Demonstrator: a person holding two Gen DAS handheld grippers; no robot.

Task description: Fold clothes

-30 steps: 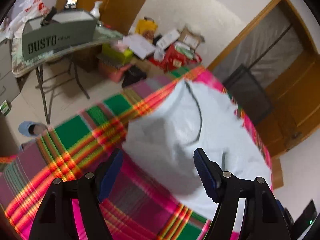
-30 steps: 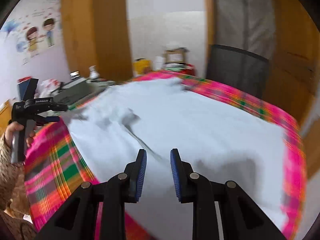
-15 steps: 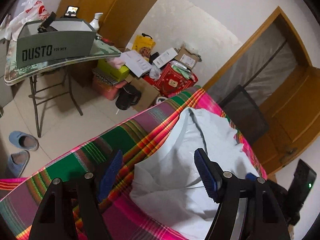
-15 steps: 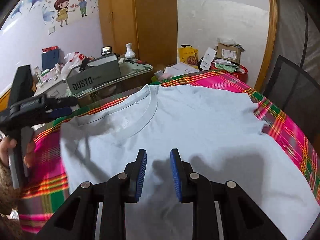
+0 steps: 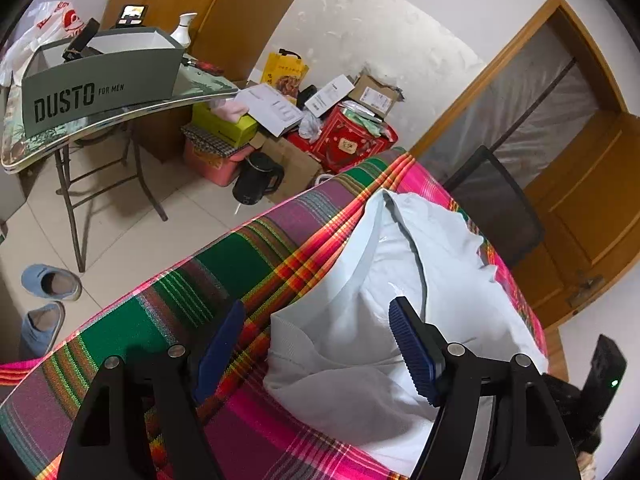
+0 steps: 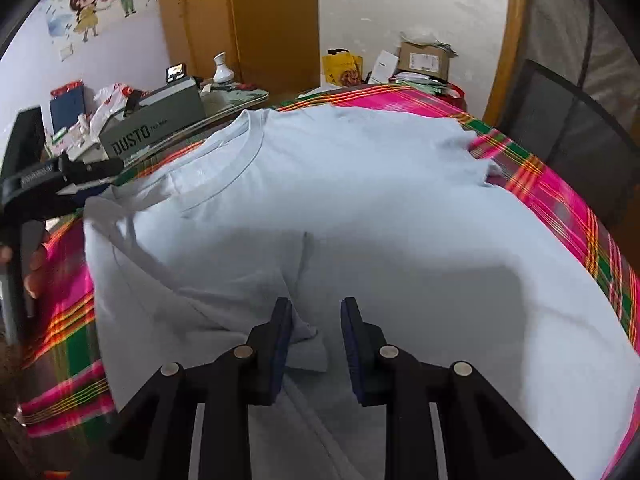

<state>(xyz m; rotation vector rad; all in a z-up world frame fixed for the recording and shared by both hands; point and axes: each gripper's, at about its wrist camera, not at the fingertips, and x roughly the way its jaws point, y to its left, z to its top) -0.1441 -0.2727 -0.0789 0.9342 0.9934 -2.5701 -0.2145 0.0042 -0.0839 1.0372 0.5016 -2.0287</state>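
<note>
Pale blue T-shirt (image 6: 360,208): spread front-up on plaid-covered desk (image 6: 560,200), one sleeve rumpled. Left tool (image 5: 316,344): jaws apart, over collar edge, likely positioning. Right tool (image 6: 316,320): jaws slightly apart, straddling raised sleeve fold, not clamped.

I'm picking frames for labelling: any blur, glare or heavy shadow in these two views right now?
Left wrist view: sharp, though the fisheye bends the door frame; glare on the glass tabletop. Right wrist view: mostly sharp, the plaid cloth slightly soft towards the edge; a broad shadow darkens the pale T-shirt ahead of the right gripper.
</note>
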